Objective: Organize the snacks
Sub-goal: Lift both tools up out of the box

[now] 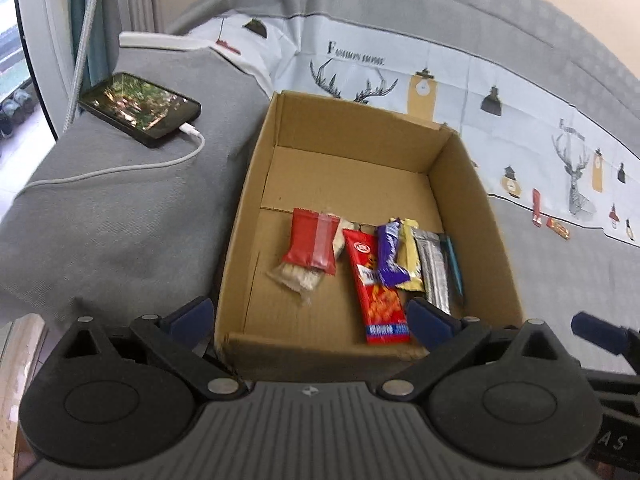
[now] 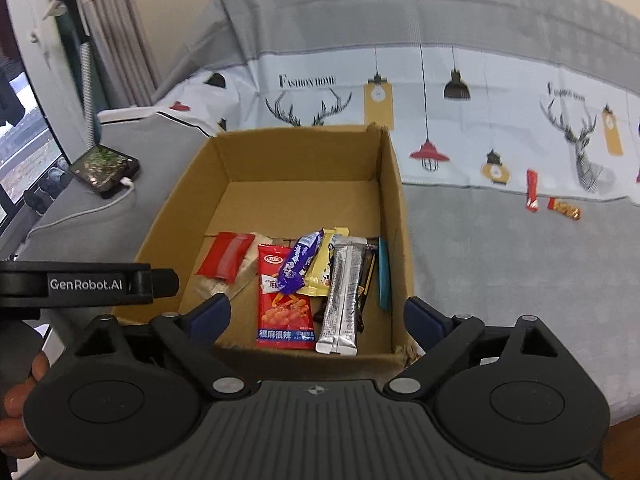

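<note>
While both grippers hover at the near rim of the cardboard box point(image 2: 394, 208), left gripper point(image 1: 310, 316) and right gripper point(image 2: 316, 314) stand spread wide, holding nothing. Snack packets point(image 2: 286, 300) lie inside near the front wall. At two o'clock, two stray snacks point(image 2: 532, 196) rest on the bedspread point(image 2: 500, 248). At ten o'clock, a charging phone point(image 1: 140, 108).
</note>
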Available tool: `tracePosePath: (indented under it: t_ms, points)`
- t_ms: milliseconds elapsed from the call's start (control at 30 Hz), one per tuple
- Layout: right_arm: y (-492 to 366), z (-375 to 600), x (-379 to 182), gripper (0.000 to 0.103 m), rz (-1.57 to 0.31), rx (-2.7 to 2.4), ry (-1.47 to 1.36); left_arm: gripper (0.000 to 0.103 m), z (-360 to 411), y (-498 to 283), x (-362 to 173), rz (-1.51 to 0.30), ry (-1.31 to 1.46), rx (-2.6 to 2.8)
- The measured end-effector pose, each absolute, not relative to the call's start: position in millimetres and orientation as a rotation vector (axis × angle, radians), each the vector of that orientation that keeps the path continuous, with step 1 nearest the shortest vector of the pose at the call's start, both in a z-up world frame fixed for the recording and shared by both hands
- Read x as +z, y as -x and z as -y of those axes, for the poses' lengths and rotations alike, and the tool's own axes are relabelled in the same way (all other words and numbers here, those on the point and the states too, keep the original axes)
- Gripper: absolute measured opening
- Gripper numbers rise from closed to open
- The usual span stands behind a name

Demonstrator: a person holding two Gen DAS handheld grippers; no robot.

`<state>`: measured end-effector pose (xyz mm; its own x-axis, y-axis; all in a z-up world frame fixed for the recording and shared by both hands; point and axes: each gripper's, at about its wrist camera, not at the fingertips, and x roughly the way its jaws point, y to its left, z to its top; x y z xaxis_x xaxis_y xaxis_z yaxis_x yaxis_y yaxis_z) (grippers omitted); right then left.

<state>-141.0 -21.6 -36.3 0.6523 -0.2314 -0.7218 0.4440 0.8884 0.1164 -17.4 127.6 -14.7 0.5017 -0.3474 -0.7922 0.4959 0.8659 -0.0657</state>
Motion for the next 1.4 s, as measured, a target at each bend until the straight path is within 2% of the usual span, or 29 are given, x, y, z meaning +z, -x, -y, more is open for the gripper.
tracePosePath:
  t_ms: [367, 833, 1400]
  points:
    - [195.2, -4.3, -12.8, 0.102, -0.698, -0.406, -0.237, 0.103, -152.3, 75.0, 9.8, -0.819, -0.182, -0.522]
    - [237.6, -21.3, 3.3, 0.102, -0.642, -0.428, -0.236, 0.103, -169.2, 120.7, 27.6, -0.76, -0.185, -0.539]
    - [243.8, -28.9, 9.3, 0.102, -0.631, -0.433, -0.215, 0.103, -178.2, 128.3, 32.0, -0.743, -0.178, -0.539]
